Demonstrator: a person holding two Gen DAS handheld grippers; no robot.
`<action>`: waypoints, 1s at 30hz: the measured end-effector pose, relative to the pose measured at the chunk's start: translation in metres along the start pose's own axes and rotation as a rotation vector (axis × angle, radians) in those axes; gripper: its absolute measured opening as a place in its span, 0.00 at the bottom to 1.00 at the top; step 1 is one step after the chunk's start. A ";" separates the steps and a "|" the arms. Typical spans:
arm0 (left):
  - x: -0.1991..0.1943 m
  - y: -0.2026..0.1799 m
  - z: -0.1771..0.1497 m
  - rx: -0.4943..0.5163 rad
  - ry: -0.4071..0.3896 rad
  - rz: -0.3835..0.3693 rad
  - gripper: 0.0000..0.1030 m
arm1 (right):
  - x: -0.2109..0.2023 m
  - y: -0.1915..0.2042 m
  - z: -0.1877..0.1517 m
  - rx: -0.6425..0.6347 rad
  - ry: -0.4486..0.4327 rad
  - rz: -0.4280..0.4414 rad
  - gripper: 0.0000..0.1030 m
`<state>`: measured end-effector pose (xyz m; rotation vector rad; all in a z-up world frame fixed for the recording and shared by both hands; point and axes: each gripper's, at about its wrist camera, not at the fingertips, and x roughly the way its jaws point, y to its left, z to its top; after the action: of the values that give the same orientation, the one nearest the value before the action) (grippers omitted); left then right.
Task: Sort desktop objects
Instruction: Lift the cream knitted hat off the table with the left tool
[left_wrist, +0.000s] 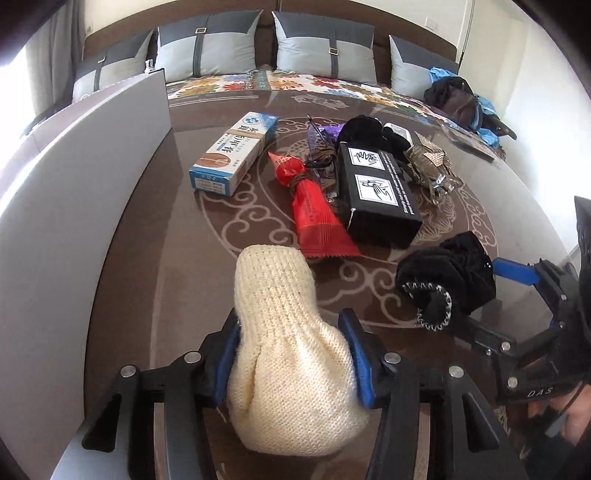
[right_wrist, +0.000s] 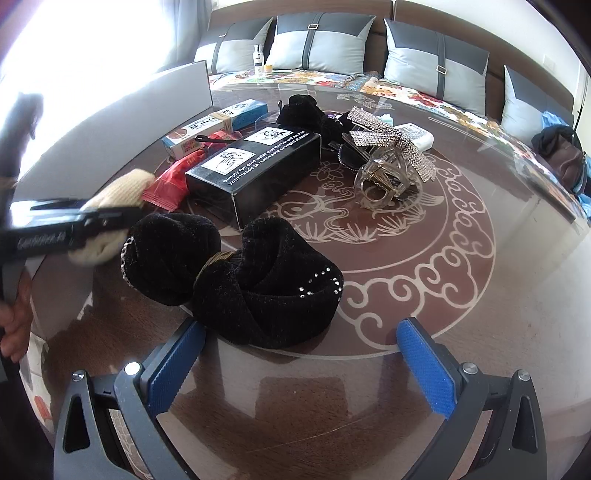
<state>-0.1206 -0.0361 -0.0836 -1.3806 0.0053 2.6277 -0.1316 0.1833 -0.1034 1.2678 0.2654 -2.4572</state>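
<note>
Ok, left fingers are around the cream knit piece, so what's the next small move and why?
Probably lift the cream knit piece straight up a little. The left gripper has both blue pads pressed into its sides, so the grip looks set. The red wrapper lies just past its far end, and the black velvet scrunchie lies close by on the right, so rising first avoids dragging either.

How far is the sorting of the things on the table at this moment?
Early, it seems. Nothing looks sorted yet. In hand: the left tongs clamp the cream knitted item. Left: the black box, red packet, blue box, hair clip and black velvet piece before the open right tongs.
</note>
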 end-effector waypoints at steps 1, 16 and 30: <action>0.000 -0.003 -0.001 0.010 -0.002 0.000 0.61 | 0.000 -0.001 0.000 0.002 -0.001 0.003 1.00; 0.018 -0.012 0.001 0.053 -0.004 0.061 1.00 | -0.026 -0.009 -0.033 -0.005 0.002 -0.011 1.00; 0.017 -0.012 0.000 0.047 -0.009 0.069 1.00 | -0.025 -0.010 -0.032 -0.002 0.002 -0.011 1.00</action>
<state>-0.1281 -0.0222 -0.0965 -1.3772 0.1151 2.6706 -0.0981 0.2088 -0.1011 1.2718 0.2761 -2.4648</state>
